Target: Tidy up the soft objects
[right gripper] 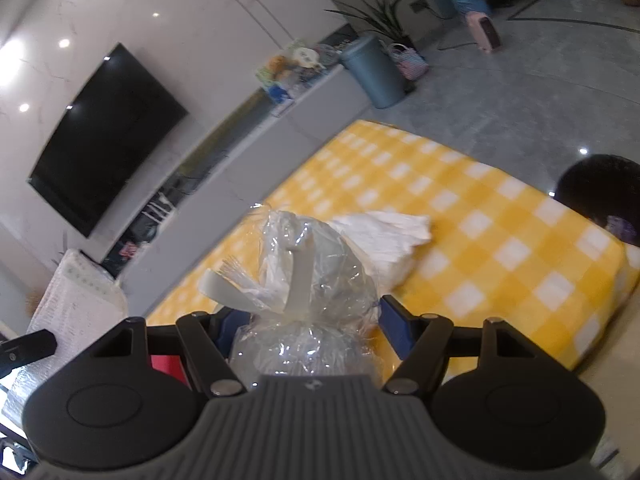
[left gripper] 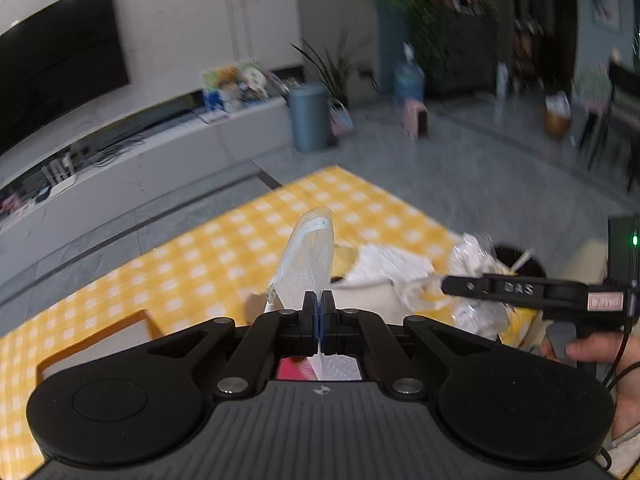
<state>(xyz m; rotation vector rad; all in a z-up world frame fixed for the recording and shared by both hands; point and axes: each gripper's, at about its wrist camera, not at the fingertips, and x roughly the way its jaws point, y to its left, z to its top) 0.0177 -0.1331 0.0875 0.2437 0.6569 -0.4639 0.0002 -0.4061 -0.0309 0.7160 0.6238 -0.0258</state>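
Yellow checked cloth (right gripper: 460, 216) covers the desk below, so keep your left tool (left gripper: 319, 320) pinched tight on the mesh bag (left gripper: 310, 258) while your right tool (right gripper: 308, 320), jaws wide around the crinkly plastic bundle (right gripper: 312, 280), closes gently and squarely.

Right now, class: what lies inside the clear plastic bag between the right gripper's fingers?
Inside the clear plastic bag sits a white, curved item; crinkled glare hides its lower part. The right gripper straddles the bag.

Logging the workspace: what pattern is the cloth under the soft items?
Yellow-and-white checks on the cloth; the right wrist view shows it best.
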